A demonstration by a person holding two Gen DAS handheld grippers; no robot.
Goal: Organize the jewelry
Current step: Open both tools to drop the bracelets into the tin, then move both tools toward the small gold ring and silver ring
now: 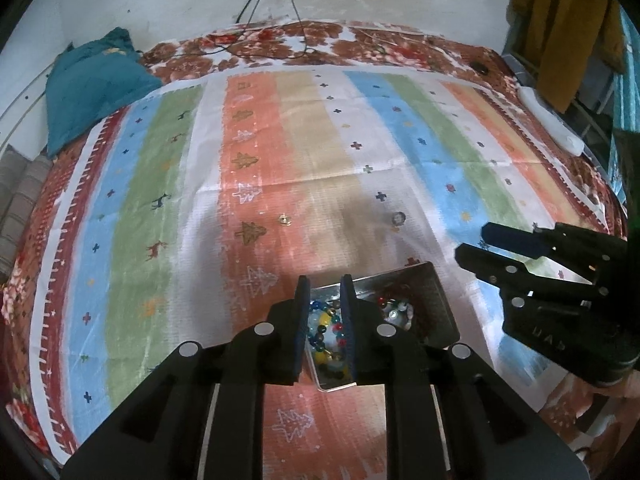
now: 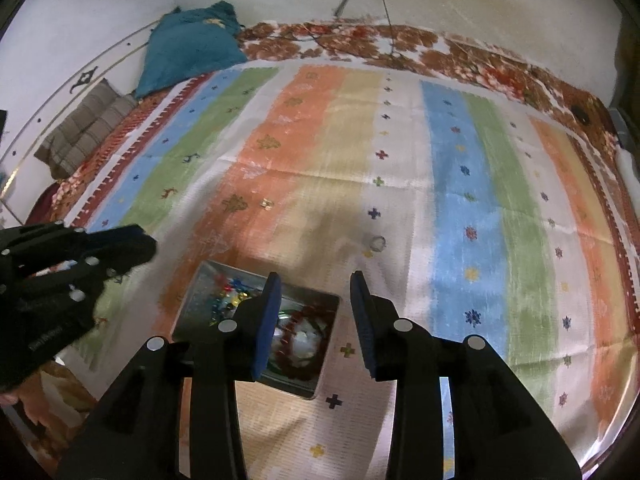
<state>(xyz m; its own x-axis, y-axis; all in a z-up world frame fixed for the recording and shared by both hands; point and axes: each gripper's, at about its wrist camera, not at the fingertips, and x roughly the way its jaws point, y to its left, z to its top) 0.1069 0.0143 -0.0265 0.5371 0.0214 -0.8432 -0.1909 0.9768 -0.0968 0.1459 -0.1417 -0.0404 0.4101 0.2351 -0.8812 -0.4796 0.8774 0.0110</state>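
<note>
A metal tin (image 1: 432, 284) (image 2: 196, 292) lies on the striped cloth and holds a multicoloured bead string (image 1: 326, 332) (image 2: 228, 300) and a dark red beaded piece (image 2: 308, 332). My left gripper (image 1: 324, 300) hangs over the tin's bead side, its jaws a narrow gap apart with nothing between them. My right gripper (image 2: 316, 304) is open and empty over the tin's right edge. A small gold earring (image 1: 284, 219) (image 2: 266, 203) and a silver ring (image 1: 398, 219) (image 2: 377, 243) lie loose on the cloth beyond the tin.
The striped cloth (image 1: 280, 160) covers a bed with a floral sheet (image 1: 280, 40). A teal cushion (image 1: 88, 84) and a grey plaid pillow (image 2: 80, 136) sit at the far left. A white power strip (image 1: 552, 120) lies at the right edge. Cables (image 1: 272, 8) hang down the wall.
</note>
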